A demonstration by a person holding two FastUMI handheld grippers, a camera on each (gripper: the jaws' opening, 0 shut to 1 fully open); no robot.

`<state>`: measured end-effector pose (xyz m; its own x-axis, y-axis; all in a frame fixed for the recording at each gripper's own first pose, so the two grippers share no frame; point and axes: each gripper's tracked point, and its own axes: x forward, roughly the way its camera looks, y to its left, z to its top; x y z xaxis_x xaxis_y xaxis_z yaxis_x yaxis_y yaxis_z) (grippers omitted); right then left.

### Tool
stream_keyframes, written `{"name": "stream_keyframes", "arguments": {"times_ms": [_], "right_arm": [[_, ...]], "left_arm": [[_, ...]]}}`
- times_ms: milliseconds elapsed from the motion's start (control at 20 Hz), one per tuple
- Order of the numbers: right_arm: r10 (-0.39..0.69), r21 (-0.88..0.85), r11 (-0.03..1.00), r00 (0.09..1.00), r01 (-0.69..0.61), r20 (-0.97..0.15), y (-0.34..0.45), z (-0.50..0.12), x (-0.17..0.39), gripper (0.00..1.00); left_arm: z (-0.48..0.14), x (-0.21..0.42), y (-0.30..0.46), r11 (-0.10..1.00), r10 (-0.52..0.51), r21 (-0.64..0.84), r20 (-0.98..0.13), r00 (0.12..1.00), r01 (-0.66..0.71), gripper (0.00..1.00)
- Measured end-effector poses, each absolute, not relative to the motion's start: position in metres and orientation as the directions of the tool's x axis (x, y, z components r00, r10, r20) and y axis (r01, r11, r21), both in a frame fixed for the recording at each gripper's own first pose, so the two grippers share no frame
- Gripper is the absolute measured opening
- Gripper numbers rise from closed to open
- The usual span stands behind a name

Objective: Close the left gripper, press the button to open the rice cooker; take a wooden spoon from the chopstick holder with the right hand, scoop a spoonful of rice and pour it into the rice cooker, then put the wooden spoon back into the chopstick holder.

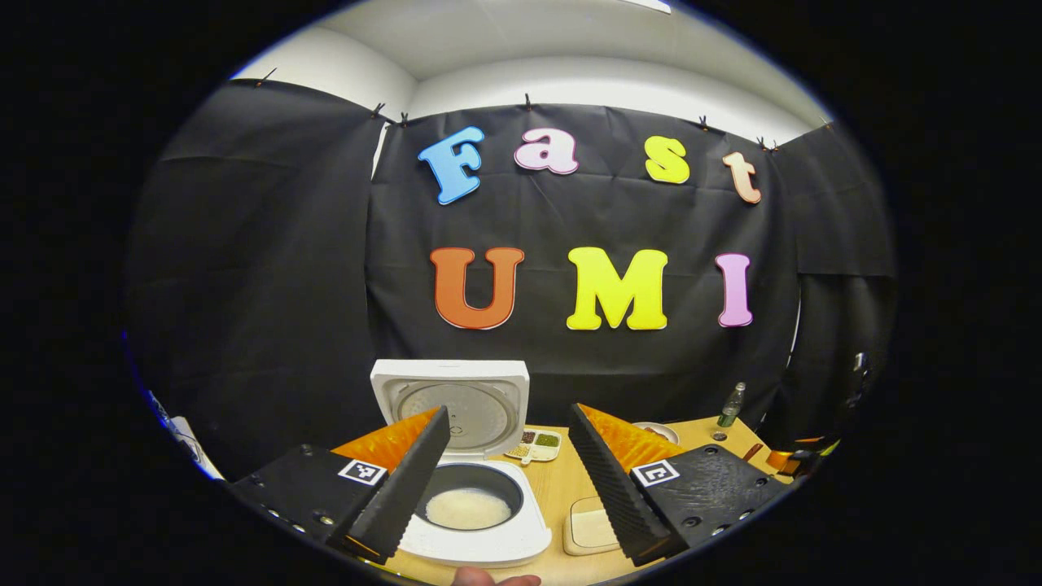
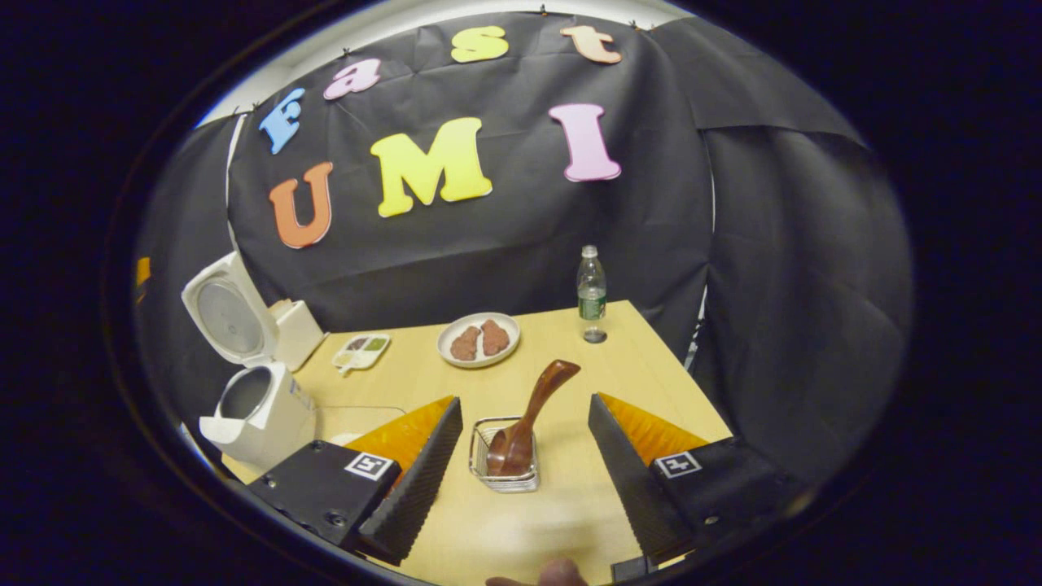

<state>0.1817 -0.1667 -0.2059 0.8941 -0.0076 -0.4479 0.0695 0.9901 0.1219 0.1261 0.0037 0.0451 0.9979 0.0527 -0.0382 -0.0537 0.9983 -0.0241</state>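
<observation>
With its lid standing upright, the white rice cooker (image 1: 476, 521) sits open near the bench's left edge, and a mound of white rice (image 1: 467, 508) lies in the dark inner pot. In the right gripper view the same cooker (image 2: 259, 411) stands at the left side of the bench (image 2: 586, 505). A wire chopstick holder (image 2: 505, 456) rests toward the front middle of the bench, with the wooden spoon (image 2: 529, 419) in it, bowl down and handle leaning up and away to the right.

The left gripper (image 1: 509, 480) hovers in front of the cooker with its fingers wide apart, holding nothing. The right gripper (image 2: 525, 468) has its fingers spread on either side of the holder, touching neither it nor the spoon.

Farther back, a divided dish of grains (image 2: 361, 352) lies beside the cooker, a plate with two brown pieces (image 2: 479, 339) sits mid-bench, and a plastic bottle (image 2: 592, 295) stands near the far edge. A pale square dish (image 1: 592, 527) lies just right of the cooker.
</observation>
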Motion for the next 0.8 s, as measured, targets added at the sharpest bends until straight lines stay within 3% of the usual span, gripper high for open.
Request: {"name": "stream_keyframes", "arguments": {"times_ms": [250, 300, 350, 400, 450, 500, 550, 600, 650, 800], "right_arm": [[0.047, 0.193, 0.978, 0.824, 0.077, -0.565, -0.174, -0.266, 0.234, 1.00], [0.064, 0.203, 0.977, 0.818, 0.066, -0.572, -0.175, -0.274, 0.244, 0.98], [0.082, 0.213, 0.976, 0.811, 0.053, -0.579, -0.174, -0.282, 0.252, 0.89], [0.104, 0.222, 0.974, 0.803, 0.037, -0.587, -0.172, -0.288, 0.260, 0.93], [0.131, 0.237, 0.971, 0.794, 0.017, -0.594, -0.169, -0.294, 0.265, 0.80], [0.159, 0.252, 0.968, 0.787, -0.004, -0.596, -0.165, -0.297, 0.268, 0.82], [0.175, 0.256, 0.966, 0.786, -0.022, -0.593, -0.163, -0.298, 0.271, 0.68], [0.180, 0.256, 0.966, 0.787, -0.029, -0.590, -0.164, -0.299, 0.274, 0.69], [0.182, 0.257, 0.966, 0.786, -0.030, -0.591, -0.164, -0.300, 0.275, 0.54], [0.184, 0.258, 0.966, 0.790, -0.035, -0.584, -0.162, -0.293, 0.270, 0.41]], "left_arm": [[0.037, 0.140, -0.007, 0.995, 0.098, -0.006, -0.074, 0.992, -0.099, 0.94], [0.033, 0.141, -0.008, 0.994, 0.107, 0.006, -0.089, 0.990, -0.107, 0.94], [0.029, 0.139, -0.006, 0.993, 0.116, 0.022, -0.094, 0.989, -0.115, 0.94], [0.027, 0.139, -0.007, 0.992, 0.124, 0.040, -0.098, 0.987, -0.121, 0.94], [0.025, 0.138, -0.007, 0.990, 0.136, 0.056, -0.105, 0.985, -0.131, 0.95], [0.021, 0.138, -0.007, 0.988, 0.149, 0.066, -0.114, 0.982, -0.142, 0.94], [0.019, 0.136, -0.008, 0.987, 0.156, 0.067, -0.123, 0.980, -0.149, 0.95], [0.017, 0.136, -0.008, 0.986, 0.162, 0.064, -0.128, 0.978, -0.155, 0.96], [0.016, 0.136, -0.008, 0.985, 0.171, 0.058, -0.132, 0.976, -0.164, 0.98], [0.013, 0.134, -0.003, 0.982, 0.186, 0.039, -0.139, 0.973, -0.182, 0.96]]}}
